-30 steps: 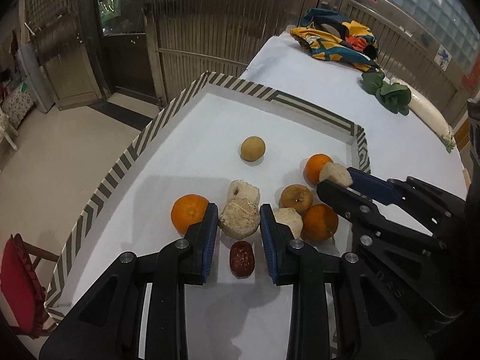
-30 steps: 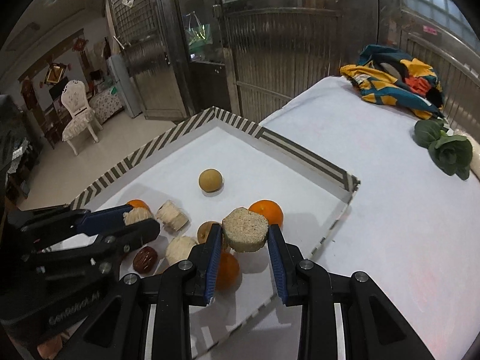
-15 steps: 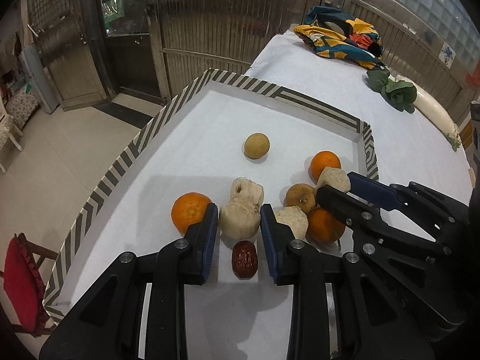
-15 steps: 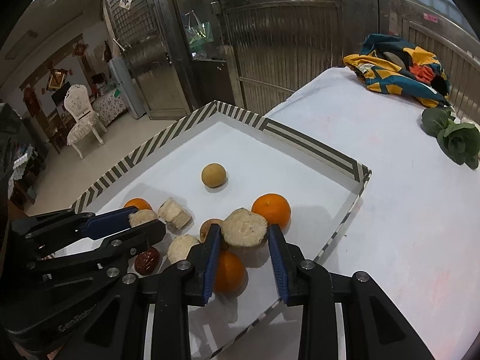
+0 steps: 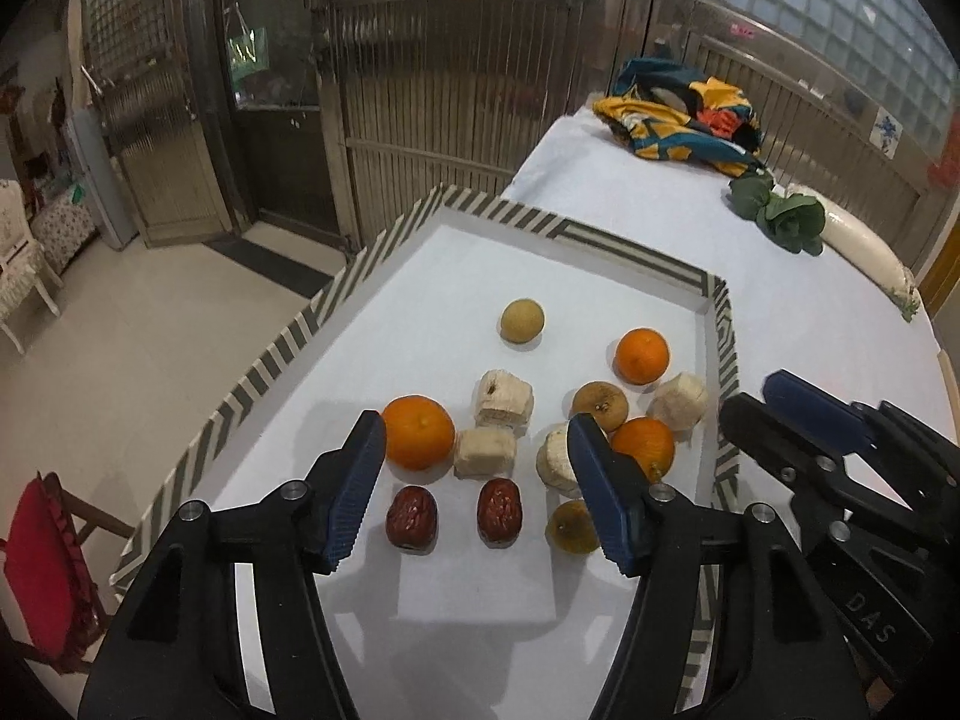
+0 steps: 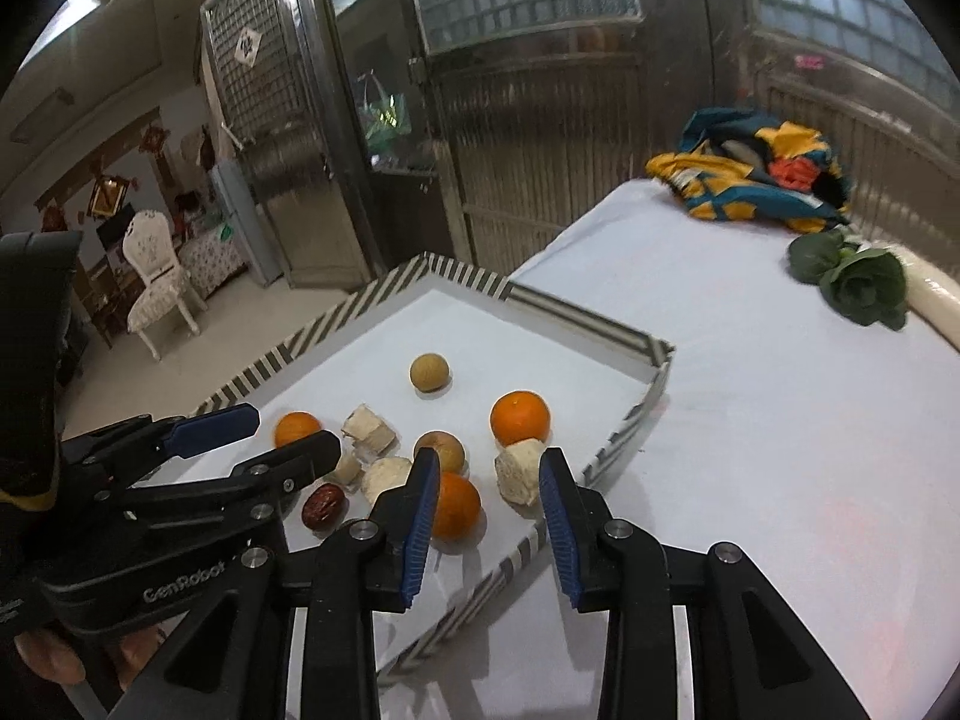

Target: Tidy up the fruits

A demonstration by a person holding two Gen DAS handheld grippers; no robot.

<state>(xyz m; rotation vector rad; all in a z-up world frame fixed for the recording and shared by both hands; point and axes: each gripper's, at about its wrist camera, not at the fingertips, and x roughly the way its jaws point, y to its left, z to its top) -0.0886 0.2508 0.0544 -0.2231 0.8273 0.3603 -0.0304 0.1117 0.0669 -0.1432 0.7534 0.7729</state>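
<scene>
**Q:** What bears the whole arrangement?

**A:** A table under a white cloth (image 5: 660,228). On it lies a shallow tray (image 5: 636,246) with a striped rim, and all the fruit sits inside that rim. The rim likely serves to stop round pieces rolling off.

**Q:** And the two tools?

**A:** The left gripper (image 5: 474,480) hangs low over the near end of the tray, its jaws wide apart and holding nothing. The right gripper (image 6: 489,504) hovers over the tray's right edge, jaws likewise spread and empty. Seen from the left wrist, it sits just beside the rim, clear of the fruit.

**Q:** How is the fruit laid out?

**A:** Three oranges: one at the left (image 5: 418,432), one far right (image 5: 642,355), one near the right rim (image 5: 643,444). Pale cut chunks lie between them (image 5: 504,401) (image 5: 485,451) (image 5: 678,402), with a fourth (image 5: 558,457) partly hidden behind the left gripper's right finger. A round tan fruit (image 5: 522,320) stands apart toward the far side. A brownish fruit (image 5: 600,403) touches the near-right orange, and a second (image 5: 570,535) lies close to the camera. Two red dates (image 5: 411,517) (image 5: 499,511) sit side by side, nearest of all.

**Q:** Why such placement?

**A:** The paired dates and neighbouring chunks suggest sorting by kind. By that reading the oranges, still well apart, remain to be gathered.
</scene>
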